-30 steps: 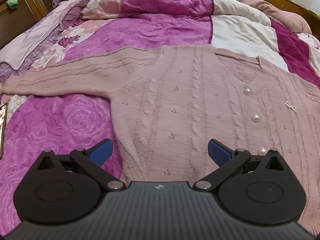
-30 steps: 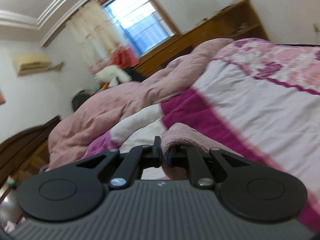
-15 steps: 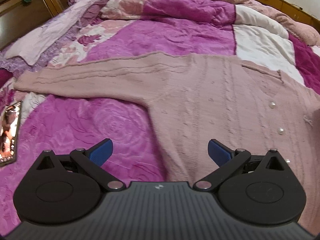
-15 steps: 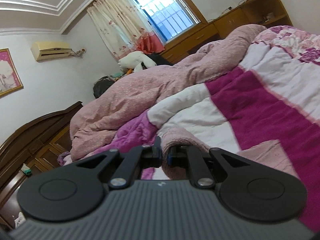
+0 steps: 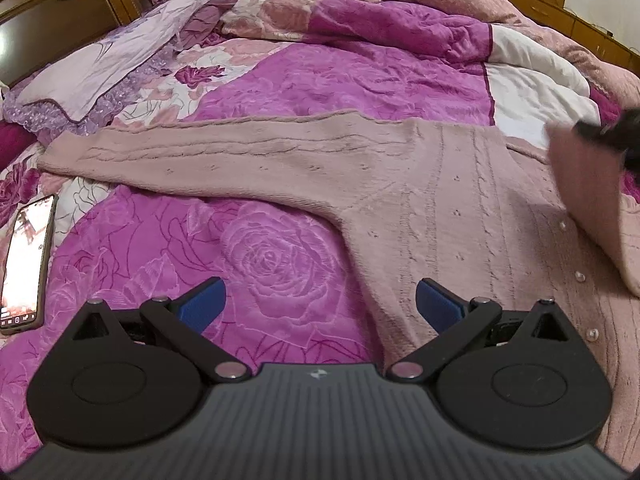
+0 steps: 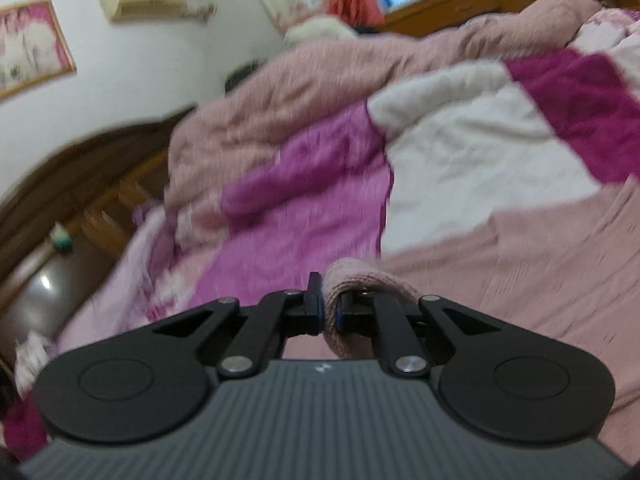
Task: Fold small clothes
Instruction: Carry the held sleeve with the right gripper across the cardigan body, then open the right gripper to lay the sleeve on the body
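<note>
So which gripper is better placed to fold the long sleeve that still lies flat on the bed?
The left gripper, probably. It is open and empty above the pink knitted cardigan, near its outstretched sleeve. The right gripper is shut on the other sleeve's cuff.

Pink cable-knit cardigan (image 5: pixel 460 208) flat on bed, one sleeve lifted

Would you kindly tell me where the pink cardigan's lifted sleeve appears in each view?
Left wrist: lifted sleeve at right edge, hanging from the right gripper.
Right wrist: bottom centre, pinched between the fingers.
Shared landmark: white quilt patch.
</note>
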`<state>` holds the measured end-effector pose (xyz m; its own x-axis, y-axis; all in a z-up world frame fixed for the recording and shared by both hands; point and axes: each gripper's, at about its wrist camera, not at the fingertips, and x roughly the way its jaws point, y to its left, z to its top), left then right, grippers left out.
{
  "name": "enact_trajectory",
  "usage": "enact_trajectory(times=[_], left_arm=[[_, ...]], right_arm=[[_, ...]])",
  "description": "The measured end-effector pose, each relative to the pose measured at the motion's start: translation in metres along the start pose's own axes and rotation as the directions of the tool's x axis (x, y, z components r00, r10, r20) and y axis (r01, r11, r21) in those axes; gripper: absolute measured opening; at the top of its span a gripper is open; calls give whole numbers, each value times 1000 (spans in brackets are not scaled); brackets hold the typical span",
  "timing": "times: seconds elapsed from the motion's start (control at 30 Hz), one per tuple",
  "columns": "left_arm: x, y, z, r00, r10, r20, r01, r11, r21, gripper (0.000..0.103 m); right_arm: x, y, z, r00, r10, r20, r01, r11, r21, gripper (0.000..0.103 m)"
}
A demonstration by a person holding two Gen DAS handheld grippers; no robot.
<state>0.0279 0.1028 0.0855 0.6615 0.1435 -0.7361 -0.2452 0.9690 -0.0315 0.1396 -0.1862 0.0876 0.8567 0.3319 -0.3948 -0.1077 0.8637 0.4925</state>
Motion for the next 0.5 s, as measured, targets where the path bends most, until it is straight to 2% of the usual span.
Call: enact_trajectory(times=[0.17,0.3,0.37,0.43,0.5], left_arm=[[4,7,0,1000,-1,-9,1,1000,-13,103],[8,8,-2,1000,-3,-17,3,1000,-13,103],[9,9,-3,1000,-4,-20,3,1000,-16,103],[9,10,-3,1000,-7,-21,7,1000,-21,103],[8,10,-3,1000,-8,-18,7,1000,-20,103]], right_arm=[[28,6,-32,994,-10,-107,8,1000,-19,11],[44,7,-50,980,-7,-200,10,1000,11,13],[49,5,-56,970,-16,-241,24,999,34,27],[47,3,-61,966,9,-259,9,998,69,58],[42,2,-64,968,49,-246,-26,995,93,70]])
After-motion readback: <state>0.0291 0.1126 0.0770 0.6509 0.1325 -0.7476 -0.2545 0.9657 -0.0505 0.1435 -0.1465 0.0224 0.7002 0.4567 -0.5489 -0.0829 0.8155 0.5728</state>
